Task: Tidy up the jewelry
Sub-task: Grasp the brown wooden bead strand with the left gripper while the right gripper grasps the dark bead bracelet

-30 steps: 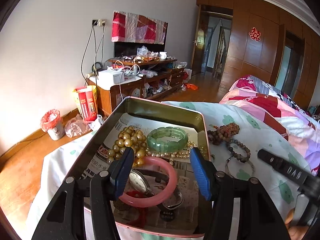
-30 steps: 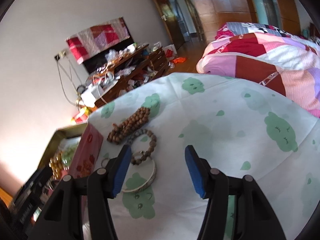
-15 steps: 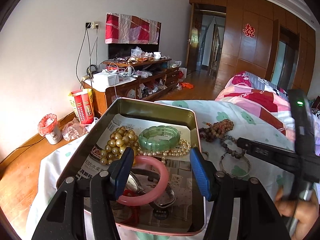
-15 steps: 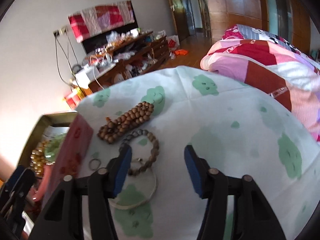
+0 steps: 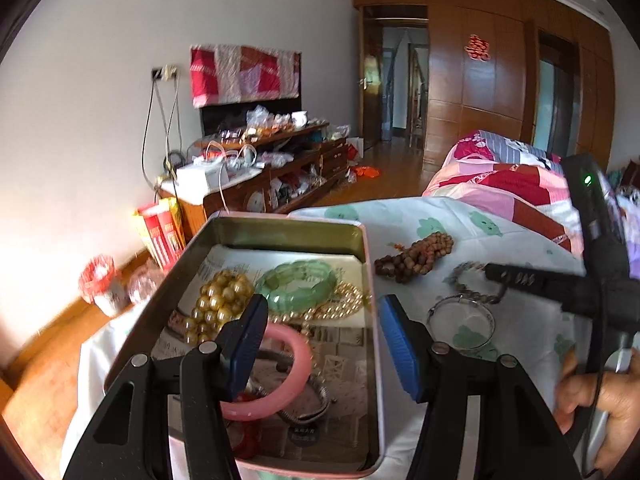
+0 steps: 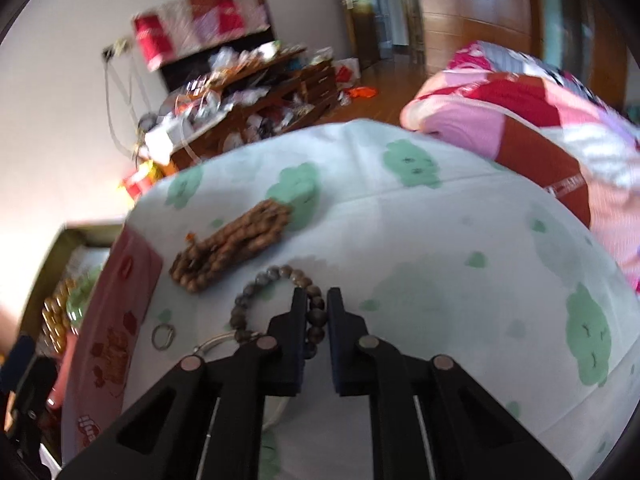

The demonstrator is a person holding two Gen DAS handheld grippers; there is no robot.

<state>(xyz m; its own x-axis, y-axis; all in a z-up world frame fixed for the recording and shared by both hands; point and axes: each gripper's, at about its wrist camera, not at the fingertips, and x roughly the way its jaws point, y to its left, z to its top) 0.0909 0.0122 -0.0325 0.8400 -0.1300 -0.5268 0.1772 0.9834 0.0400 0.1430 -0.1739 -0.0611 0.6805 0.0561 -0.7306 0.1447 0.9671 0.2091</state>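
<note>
The right gripper (image 6: pixel 317 322) has clamped its jaws onto the near side of the dark bead bracelet (image 6: pixel 276 280), which lies on the green-patterned cloth (image 6: pixel 440 240) of the table. Just beyond it lies the brown bead strand (image 6: pixel 232 244). The left gripper (image 5: pixel 320 340) hangs wide open, holding nothing, over the tin (image 5: pixel 288 232) holding the pink bangle (image 5: pixel 296 364).

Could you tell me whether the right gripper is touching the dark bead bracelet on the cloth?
Touching. The right wrist view shows the right gripper closed on the dark bead bracelet, with beads pinched between its two black fingers.
</note>
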